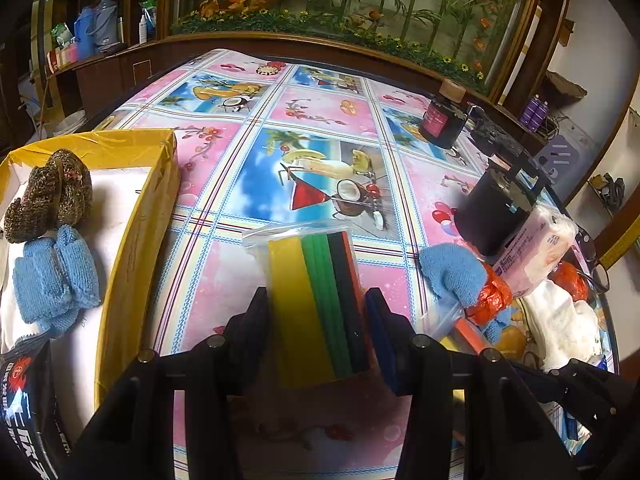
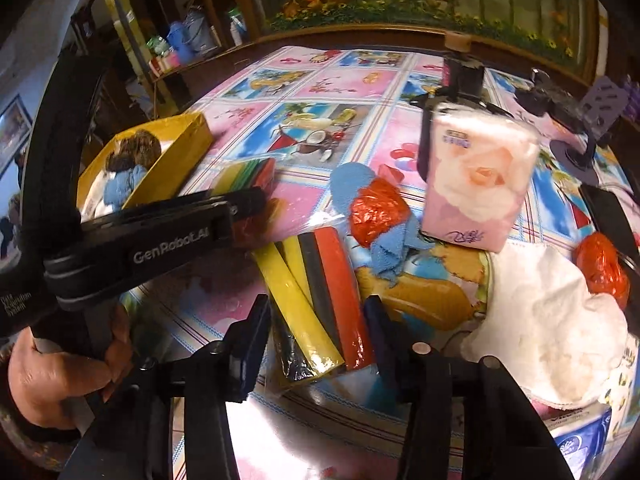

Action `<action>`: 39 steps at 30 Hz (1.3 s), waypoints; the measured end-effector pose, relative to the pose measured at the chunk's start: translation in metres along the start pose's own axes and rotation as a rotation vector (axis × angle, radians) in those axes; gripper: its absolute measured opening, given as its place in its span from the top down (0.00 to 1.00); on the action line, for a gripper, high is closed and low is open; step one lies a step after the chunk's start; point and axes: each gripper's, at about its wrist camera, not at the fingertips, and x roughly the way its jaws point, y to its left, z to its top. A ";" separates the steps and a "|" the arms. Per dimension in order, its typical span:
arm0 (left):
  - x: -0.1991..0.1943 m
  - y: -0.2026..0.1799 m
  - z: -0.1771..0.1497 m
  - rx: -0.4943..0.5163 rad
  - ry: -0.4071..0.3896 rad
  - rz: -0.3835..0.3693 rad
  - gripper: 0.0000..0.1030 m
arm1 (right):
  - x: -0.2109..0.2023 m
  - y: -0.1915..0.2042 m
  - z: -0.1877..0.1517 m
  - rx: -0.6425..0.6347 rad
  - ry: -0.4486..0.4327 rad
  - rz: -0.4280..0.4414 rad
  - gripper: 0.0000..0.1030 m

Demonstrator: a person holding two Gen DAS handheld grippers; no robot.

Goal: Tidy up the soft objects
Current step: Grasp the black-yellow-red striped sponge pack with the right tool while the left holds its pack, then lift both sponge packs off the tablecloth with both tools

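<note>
My left gripper (image 1: 318,322) is shut on a clear bag of coloured foam strips (image 1: 316,300) (yellow, green, black, red), held above the table. It also shows in the right wrist view (image 2: 248,174). My right gripper (image 2: 316,334) has its jaws on both sides of a second bag of foam strips (image 2: 316,304) that lies on the table; the pads seem to touch it. A yellow box (image 1: 132,248) at the left holds a brown knit sock (image 1: 52,196) and a blue cloth (image 1: 54,280).
A blue cloth with an orange plastic bundle (image 2: 376,210), a pink tissue pack (image 2: 478,184), a white towel (image 2: 548,320) and another orange bundle (image 2: 602,268) lie at the right. Dark jars (image 1: 442,120) and a black cylinder (image 1: 494,216) stand behind them.
</note>
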 end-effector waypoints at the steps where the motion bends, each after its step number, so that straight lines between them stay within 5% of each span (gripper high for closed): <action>1: 0.000 0.000 0.000 0.001 0.000 -0.002 0.55 | -0.002 -0.003 0.001 0.012 -0.007 -0.005 0.52; 12: -0.002 -0.007 -0.002 -0.004 0.001 -0.107 0.56 | -0.039 -0.025 0.006 0.146 -0.189 0.011 0.53; 39: -0.024 -0.019 -0.001 0.035 -0.079 -0.137 0.56 | -0.049 -0.034 0.004 0.202 -0.224 0.009 0.53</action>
